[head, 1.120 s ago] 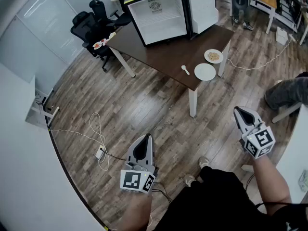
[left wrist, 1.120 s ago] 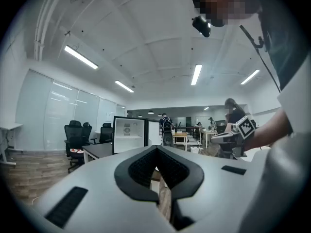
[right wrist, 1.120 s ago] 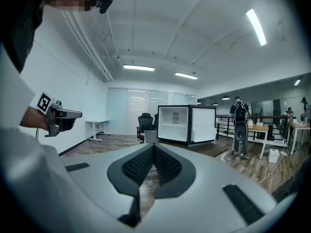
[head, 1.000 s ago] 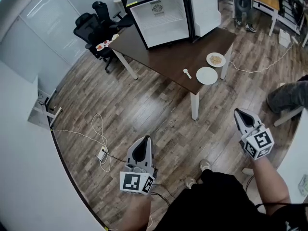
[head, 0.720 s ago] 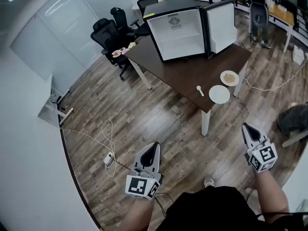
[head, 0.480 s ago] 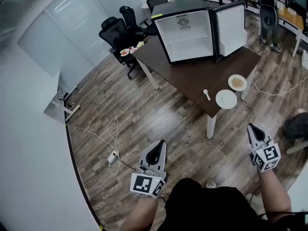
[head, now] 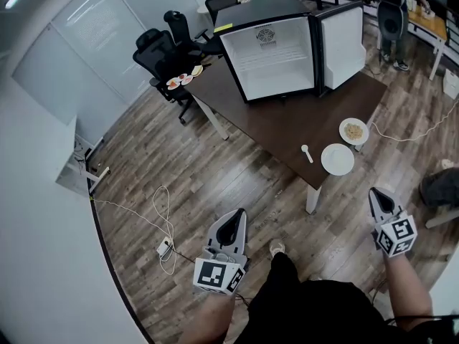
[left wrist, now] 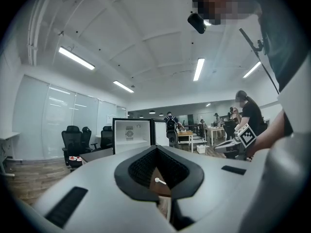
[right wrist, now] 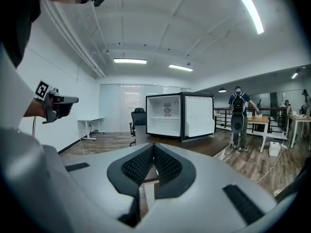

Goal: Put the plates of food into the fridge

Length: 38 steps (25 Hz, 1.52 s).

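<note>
**Left tool** (head: 237, 214): held low over the wood floor (head: 179, 163), well apart from the counter (head: 280, 124). Points level toward the counter. Jaws pressed together at the tips, gripping nothing. The spoon shows beyond them through the hollow behind the tips.

**Right tool** (head: 375, 193): held over the floor just off the counter's near corner, tilted slightly down. Jaws pressed together, gripping nothing.

**Food plate** (head: 353, 130): white, with pale food. On the counter near its right edge, in front of the fridge door and outside the fridge.

**Empty plate** (head: 337, 159): white, just beside the food plate, at the counter's near corner.

**Spoon** (head: 306, 153): white, flat on the counter, just left of the empty plate.

**Fridge** (head: 276, 59): small and black with a white interior. Stands on the far part of the counter. Its door (head: 343, 36) is swung wide to the right and one wire shelf is visible inside.

**Small plates** (head: 183, 79): red-and-white food, at the counter's far left corner by the chairs (head: 161, 49). Whether they sit on the counter or a chair I cannot tell.

**Cable** (head: 159, 213): white, looped on the floor left of the left tool.

**Person** (head: 391, 9): standing behind the fridge door, wearing a backpack.
</note>
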### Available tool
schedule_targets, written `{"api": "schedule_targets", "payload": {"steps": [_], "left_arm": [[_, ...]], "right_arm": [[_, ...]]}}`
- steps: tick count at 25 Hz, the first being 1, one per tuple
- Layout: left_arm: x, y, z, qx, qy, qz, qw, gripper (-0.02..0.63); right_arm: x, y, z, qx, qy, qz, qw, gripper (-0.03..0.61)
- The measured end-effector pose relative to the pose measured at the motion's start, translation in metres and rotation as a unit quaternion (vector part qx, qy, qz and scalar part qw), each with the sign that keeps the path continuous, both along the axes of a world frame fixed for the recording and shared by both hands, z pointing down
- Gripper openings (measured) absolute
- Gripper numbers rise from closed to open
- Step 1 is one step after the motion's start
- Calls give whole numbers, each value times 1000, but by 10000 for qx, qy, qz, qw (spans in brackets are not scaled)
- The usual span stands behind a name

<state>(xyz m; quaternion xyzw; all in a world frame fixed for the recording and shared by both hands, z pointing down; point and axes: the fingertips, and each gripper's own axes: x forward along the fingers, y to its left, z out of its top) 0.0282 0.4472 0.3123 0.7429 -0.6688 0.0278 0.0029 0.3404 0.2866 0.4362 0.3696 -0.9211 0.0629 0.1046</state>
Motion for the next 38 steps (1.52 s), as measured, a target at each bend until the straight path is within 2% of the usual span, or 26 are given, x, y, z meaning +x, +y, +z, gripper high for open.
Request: {"api": "schedule_targets", "payload": {"steps": [11,22,27,38], "left_arm": [[-71,-112,-9,15,-50,856,9963,3],[-141,-195,4,40,-42,1428,9897,3],[-143,-231,14,-32,56,1639,9865,3],[-104,-300,28,-175,-88,2051,9786,3]], "right_arm": [[-26,-51,22,-369,45,1135,9928,6],[-54,-92,39,-521,63,2160,9750,6],[-56,-105,45,-552,61,2337,9707,6],[-38,-132,94,-982,-292,2414,9650,8]]}}
